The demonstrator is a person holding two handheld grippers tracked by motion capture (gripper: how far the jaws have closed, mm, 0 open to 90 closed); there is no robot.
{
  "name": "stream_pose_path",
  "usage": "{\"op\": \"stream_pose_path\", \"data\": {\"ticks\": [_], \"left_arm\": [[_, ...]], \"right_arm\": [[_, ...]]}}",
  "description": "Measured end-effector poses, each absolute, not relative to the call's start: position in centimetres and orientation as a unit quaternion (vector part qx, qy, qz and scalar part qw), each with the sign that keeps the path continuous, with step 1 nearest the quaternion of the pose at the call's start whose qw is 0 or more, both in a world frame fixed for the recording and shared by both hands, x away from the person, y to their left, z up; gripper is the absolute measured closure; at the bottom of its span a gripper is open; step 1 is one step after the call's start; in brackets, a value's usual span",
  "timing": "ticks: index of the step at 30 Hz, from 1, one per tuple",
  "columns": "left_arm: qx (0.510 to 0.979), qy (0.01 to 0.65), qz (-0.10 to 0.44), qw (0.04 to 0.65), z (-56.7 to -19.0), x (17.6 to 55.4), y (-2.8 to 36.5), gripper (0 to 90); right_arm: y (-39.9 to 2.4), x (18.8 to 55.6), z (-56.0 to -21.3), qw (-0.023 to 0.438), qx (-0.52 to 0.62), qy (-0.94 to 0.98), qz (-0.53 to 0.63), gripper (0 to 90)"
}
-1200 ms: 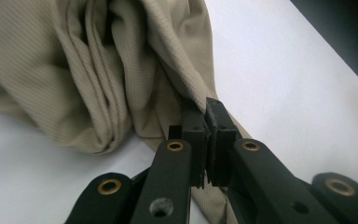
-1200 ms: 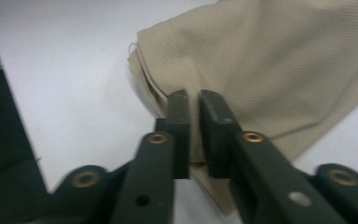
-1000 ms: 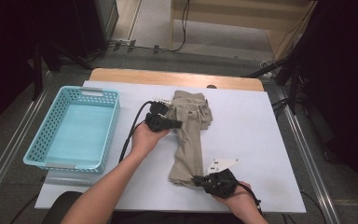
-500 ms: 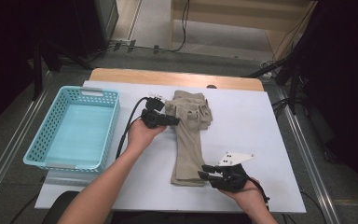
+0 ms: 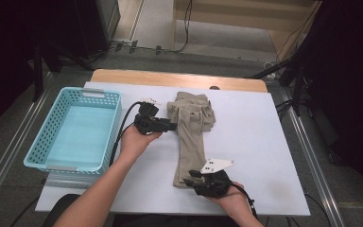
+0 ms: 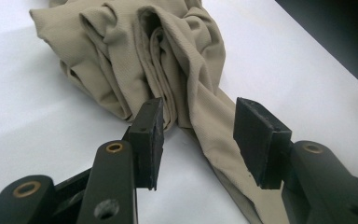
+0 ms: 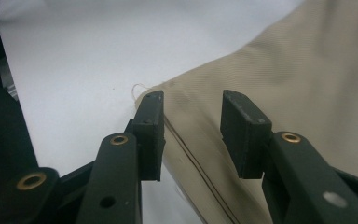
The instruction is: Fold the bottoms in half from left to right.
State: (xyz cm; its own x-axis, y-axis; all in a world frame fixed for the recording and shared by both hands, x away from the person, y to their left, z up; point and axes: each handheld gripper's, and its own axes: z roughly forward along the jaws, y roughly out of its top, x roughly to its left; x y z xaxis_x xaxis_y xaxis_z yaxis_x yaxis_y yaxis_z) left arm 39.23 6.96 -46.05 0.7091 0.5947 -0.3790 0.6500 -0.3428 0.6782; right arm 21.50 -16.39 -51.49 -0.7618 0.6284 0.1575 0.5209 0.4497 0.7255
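Overhead, a blue basket (image 5: 75, 127) sits beside the trousers (image 5: 192, 137).

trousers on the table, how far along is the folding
Done so far: the tan trousers lie in one long narrow strip on the white table, the far end bunched. In hand: both sets of jaws have just been opening, the left gripper at the bunched part, the right gripper at the near hem, neither pinching cloth. Probably left: folding it shorter and putting it in the blue basket, which holds nothing.
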Motion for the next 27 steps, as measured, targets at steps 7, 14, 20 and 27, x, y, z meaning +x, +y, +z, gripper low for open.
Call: {"op": "stream_pose_path", "data": {"ticks": [7,14,20,27], "left_arm": [[0.82,0.381,-0.034,0.426,-46.3,39.4,7.0,53.0],[0.82,0.379,-0.033,0.428,-46.2,39.2,7.0,53.0],[0.818,0.373,-0.024,0.437,-46.1,38.8,7.5,45.6],[0.83,0.357,-0.02,0.429,-46.3,37.5,7.6,43.4]], "right_arm": [[-14.9,21.7,-51.8,0.047,0.358,0.85,0.384,83.5],[-13.2,20.6,-51.6,0.034,0.327,0.859,0.394,83.2],[-14.6,20.8,-50.2,0.067,0.325,0.848,0.412,70.7],[-19.0,24.4,-50.6,0.126,0.406,0.813,0.397,68.5]]}}
